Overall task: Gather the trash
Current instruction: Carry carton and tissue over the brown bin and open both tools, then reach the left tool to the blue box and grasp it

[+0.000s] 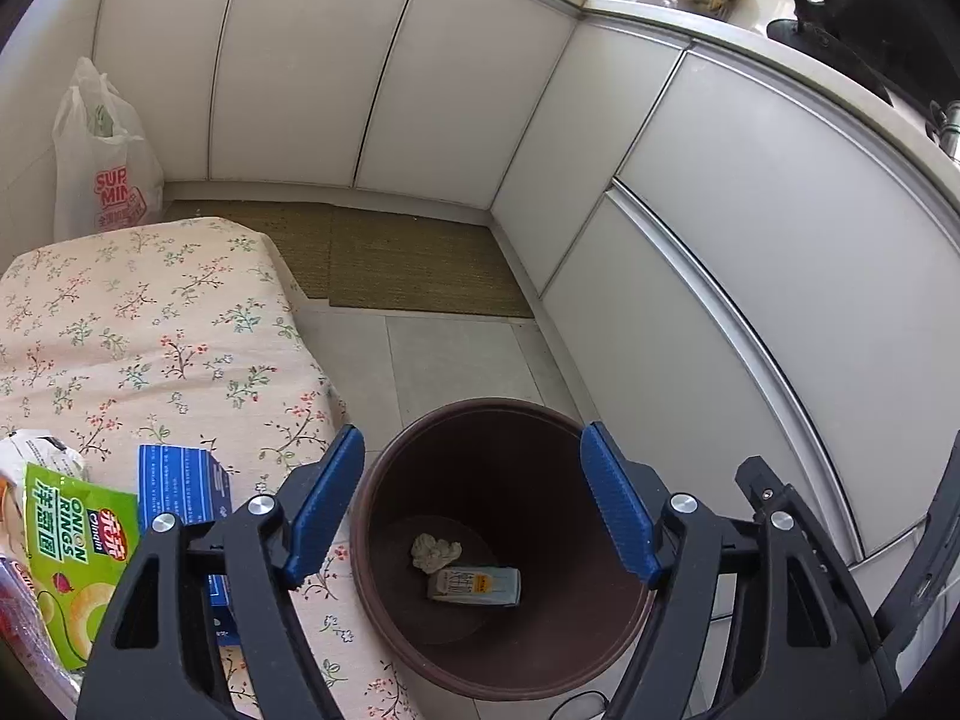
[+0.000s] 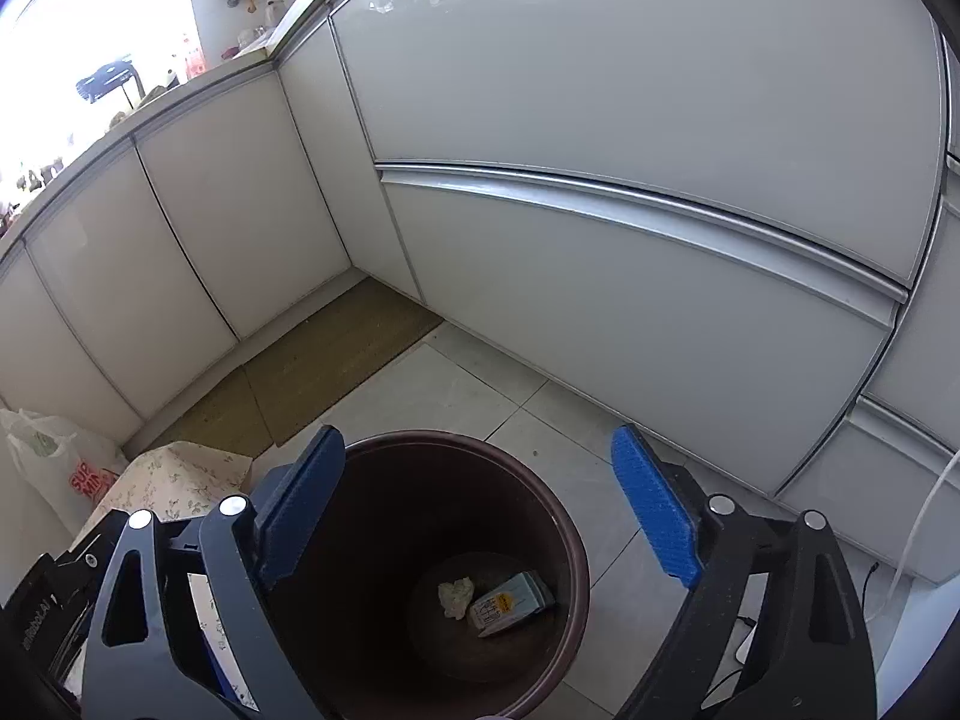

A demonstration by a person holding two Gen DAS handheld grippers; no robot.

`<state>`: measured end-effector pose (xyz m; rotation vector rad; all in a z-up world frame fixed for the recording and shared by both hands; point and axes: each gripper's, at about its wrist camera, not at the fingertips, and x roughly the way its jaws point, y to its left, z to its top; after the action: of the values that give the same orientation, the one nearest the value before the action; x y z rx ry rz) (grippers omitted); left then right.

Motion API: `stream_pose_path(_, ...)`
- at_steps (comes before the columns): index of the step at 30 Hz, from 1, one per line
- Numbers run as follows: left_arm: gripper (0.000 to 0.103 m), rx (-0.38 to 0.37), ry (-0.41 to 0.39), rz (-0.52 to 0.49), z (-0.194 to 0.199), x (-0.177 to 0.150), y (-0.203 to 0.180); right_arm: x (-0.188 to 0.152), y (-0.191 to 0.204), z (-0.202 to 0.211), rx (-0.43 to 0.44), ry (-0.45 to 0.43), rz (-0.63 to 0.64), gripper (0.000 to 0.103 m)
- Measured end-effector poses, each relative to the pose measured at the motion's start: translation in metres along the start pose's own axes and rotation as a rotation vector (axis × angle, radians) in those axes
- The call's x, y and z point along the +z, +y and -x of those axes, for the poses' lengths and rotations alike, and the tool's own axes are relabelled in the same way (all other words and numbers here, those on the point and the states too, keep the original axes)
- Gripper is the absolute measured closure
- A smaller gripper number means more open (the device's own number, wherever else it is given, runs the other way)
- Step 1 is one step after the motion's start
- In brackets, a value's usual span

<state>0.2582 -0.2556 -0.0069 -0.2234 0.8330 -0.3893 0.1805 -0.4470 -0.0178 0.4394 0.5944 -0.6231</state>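
Left gripper jaws apart over brown bin, carton inside

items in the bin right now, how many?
2, both on the bottom of the brown bin: a crumpled paper wad and a small carton touching it on the side nearer the camera. Nothing else shows inside.

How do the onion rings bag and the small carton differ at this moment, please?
The onion rings bag lies on the floral-covered surface; the small carton lies at the bottom of the brown bin, beside a crumpled tissue. The bag is bright green and flat; the carton is pale blue-grey and boxy. So the bag is yet to be collected, the carton already binned. Both are food packaging.
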Motion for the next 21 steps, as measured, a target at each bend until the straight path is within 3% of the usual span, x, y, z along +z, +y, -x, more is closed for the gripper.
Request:
stream_pose_path(5,0.025,0.038,0.002,-0.006,0.004,-0.002,0.003,0.001,-0.001,0.005,0.022,0.002,-0.010,0.007)
stream_pose_path(9,0.015,0.075,0.003,0.021,0.009,-0.006,0.015,0.001,0.003,0.008,0.040,0.010,-0.007,0.007)
stream_pose_path(15,0.015,0.132,0.033,0.066,0.010,-0.010,0.041,-0.007,0.020,0.010,0.091,0.058,0.037,0.007)
stream_pose_path(21,0.015,0.290,0.117,0.092,-0.006,-0.009,0.078,-0.015,0.043,0.017,0.129,0.070,0.107,0.007)
